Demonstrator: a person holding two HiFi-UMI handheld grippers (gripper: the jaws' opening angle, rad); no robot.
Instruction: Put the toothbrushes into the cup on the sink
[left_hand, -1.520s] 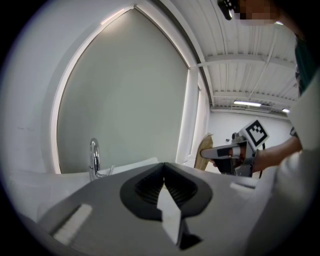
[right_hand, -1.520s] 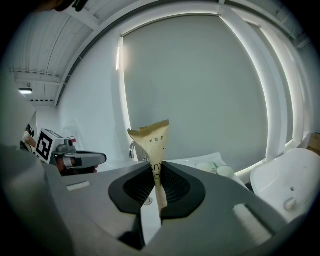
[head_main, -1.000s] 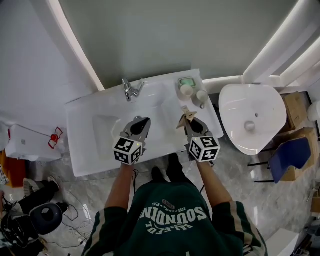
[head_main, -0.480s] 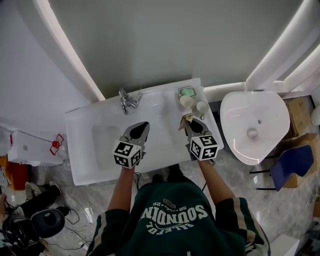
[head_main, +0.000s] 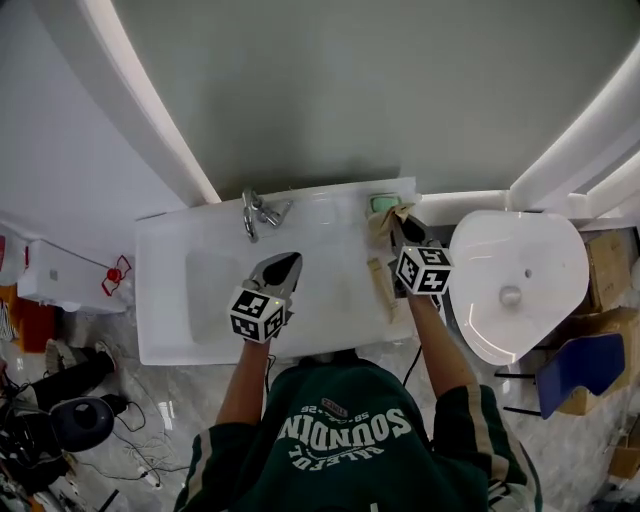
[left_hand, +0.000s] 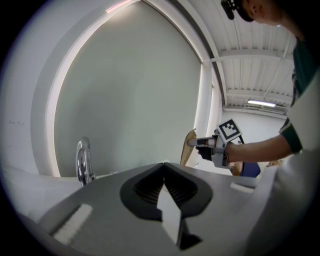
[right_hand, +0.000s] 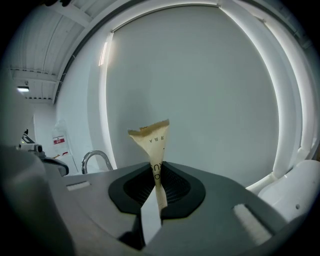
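Between the right hand-held gripper's (right_hand: 156, 189) ribbed black pads (right_hand: 176, 189) a flat tan paper toothbrush sleeve (right_hand: 153, 145) is pinched upright, its ragged top flaring, above the glossy white sink's (head_main: 200, 235) far right corner. Over the basin the left hand-held gripper (left_hand: 164, 186), jaws together and empty, faces the curved chrome faucet (left_hand: 82, 162).

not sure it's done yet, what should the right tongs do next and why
Probably ease the right tongs down toward the sink counter's back right corner: they are shut on a paper-wrapped toothbrush, held above that corner. The cup itself is not visible.
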